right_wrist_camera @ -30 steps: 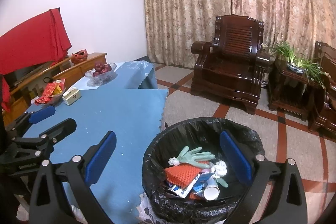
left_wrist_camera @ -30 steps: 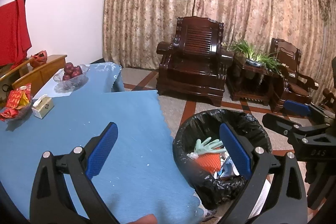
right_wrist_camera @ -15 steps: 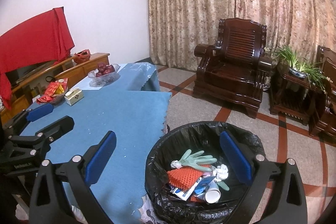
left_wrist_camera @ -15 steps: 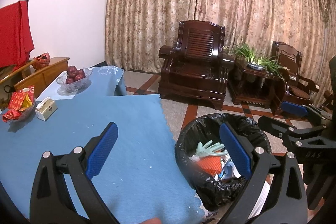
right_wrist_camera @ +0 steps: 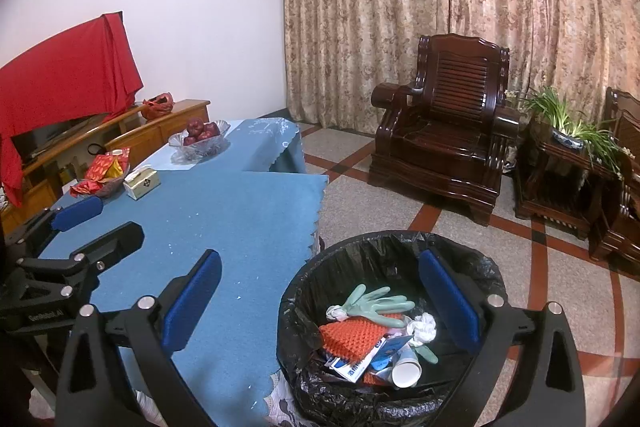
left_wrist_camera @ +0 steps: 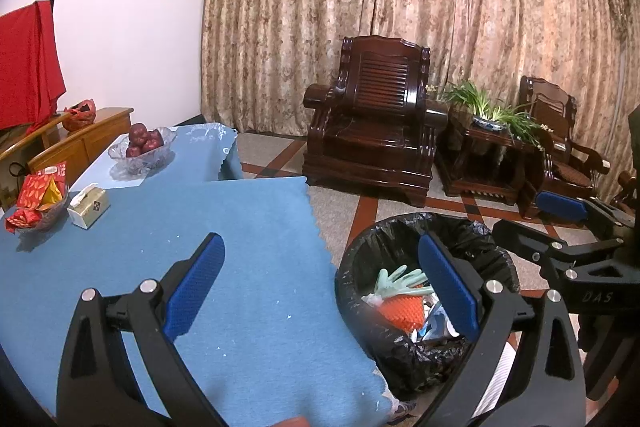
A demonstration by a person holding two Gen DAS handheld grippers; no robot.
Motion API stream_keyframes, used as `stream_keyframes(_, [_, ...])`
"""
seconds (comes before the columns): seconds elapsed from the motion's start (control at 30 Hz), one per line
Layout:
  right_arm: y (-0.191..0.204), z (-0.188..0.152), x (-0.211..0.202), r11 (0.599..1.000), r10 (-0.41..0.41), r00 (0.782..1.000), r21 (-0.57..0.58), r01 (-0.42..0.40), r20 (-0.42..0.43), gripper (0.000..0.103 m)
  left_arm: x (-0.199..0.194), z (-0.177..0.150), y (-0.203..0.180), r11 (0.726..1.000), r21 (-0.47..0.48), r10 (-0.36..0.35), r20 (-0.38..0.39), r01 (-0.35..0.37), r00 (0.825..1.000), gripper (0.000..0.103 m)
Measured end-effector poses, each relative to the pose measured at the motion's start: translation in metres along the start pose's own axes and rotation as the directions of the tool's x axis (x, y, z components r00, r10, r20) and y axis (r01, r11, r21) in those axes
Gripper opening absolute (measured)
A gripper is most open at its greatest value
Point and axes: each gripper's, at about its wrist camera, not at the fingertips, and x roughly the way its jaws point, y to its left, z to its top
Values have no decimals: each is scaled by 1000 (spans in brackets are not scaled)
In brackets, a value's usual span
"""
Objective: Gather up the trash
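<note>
Honestly I'm wrapping up, both my grippers hanging open and empty, trash sitting in the bin at 5 o'clock.

Blue-clothed table, dotted with small white crumbs; at its far end a glass bowl of red fruit, a dish of red and yellow packets, just beside it a small tissue box. Patterned tile floor with black-lined trash bin close against the table edge
</note>
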Motion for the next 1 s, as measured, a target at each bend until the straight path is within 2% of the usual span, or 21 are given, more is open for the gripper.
stream_keyframes(1.0, [1, -2, 2, 1000, 1, 1000, -1, -1, -8, 97, 3, -1, 7, 1000, 2, 7, -14, -7, 1000, 95])
